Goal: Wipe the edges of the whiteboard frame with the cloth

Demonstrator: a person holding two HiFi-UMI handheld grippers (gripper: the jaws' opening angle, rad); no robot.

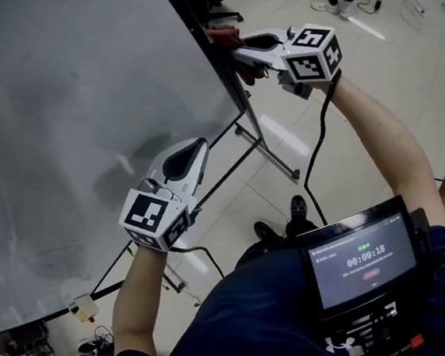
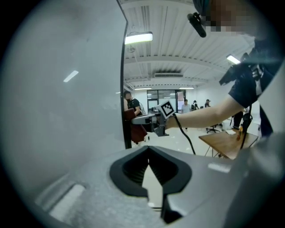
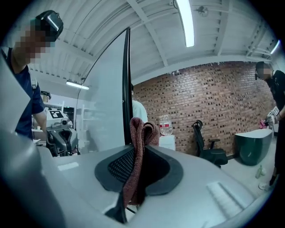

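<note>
Whiteboard [image 1: 72, 100] fills the left of the head view, its surface bare of readable writing. The left tool [image 1: 199, 143] hangs in front of the board's lower right part, tips together with nothing between them; whether it touches the board cannot be told. The dark frame [image 1: 220, 61] runs as a long straight strip along the board's right edge, up and away from the person, and stands upright in both gripper views. At that strip the right tool [image 1: 239, 49] is clamped on a folded reddish-brown cloth [image 1: 223, 34], which stands up between its jaws in the right gripper view, just right of the frame [image 3: 127, 89]. The cloth [image 3: 138, 151] looks pressed to the edge in the head view, though contact is not certain. The right arm is plainly the nearer one, and the coming stroke would likely slide along the frame's length. Black-and-white square markers cover both tools' cubes. On the person's chest, a screen [image 1: 361, 257] reads 00:00:18; smaller text there is too fine to read. A distant bottle [image 3: 165, 125] has a red label, unreadable.
</note>
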